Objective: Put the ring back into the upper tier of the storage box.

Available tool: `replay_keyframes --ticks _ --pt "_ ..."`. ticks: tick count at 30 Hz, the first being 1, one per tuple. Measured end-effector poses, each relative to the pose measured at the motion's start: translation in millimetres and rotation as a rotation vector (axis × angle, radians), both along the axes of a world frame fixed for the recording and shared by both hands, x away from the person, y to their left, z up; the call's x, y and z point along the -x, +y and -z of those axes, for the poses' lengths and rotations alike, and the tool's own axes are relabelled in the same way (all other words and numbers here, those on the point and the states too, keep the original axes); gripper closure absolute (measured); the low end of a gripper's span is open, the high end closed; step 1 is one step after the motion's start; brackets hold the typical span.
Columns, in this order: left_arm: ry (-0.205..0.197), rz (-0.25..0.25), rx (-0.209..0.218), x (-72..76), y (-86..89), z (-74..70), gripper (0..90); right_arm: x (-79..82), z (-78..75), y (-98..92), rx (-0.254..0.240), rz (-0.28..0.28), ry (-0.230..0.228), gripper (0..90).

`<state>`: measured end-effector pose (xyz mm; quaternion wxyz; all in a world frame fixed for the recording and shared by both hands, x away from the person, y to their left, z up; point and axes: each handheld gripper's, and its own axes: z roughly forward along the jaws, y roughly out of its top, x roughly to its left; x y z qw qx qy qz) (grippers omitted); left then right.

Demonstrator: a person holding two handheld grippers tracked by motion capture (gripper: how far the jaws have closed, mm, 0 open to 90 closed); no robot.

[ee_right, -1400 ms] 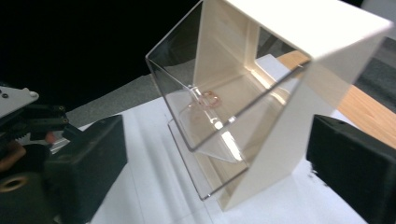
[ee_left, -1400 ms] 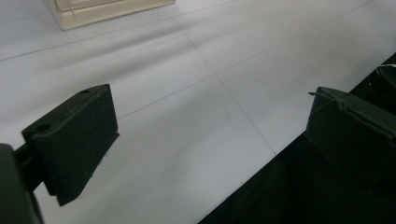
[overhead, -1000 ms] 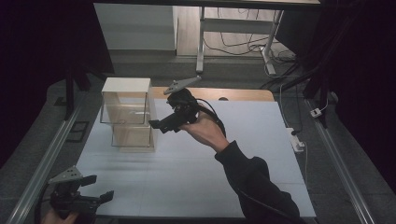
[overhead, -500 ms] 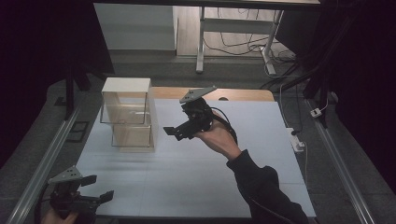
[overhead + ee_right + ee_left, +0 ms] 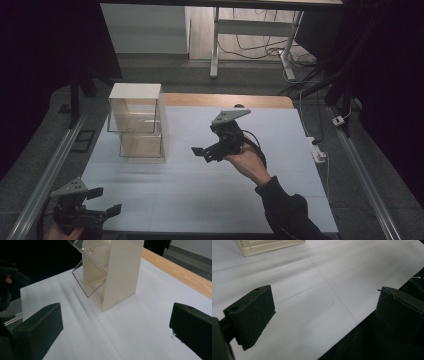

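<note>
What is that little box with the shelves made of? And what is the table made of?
The shelf box looks like smooth cream plastic or painted board, matte and opaque. Its see-through shelves seem clear acrylic, since they glint and show what lies behind. The table shows a wood-grain edge under a white sheet, perhaps paper.

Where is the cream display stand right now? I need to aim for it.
In the high view the cream display stand sits on the white table at its far left, left of the raised right gripper.
</note>
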<state>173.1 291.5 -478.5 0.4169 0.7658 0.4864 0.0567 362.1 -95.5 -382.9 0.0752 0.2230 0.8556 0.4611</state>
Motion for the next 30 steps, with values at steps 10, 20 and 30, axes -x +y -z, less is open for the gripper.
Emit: replay_keyframes --ticks 10,20,30 --pt "0.003 -0.001 -0.004 -0.4 -0.6 0.0 2.0 7.2 15.5 -29.0 -0.008 0.050 0.022 0.0" --pt "0.001 0.000 -0.005 -0.1 -0.5 -0.1 2.0 18.0 19.7 -49.3 0.006 0.076 0.031 0.0" --pt "0.000 0.000 -0.008 0.0 -0.9 -0.2 2.0 32.0 20.9 -69.5 0.012 0.104 0.040 0.0"
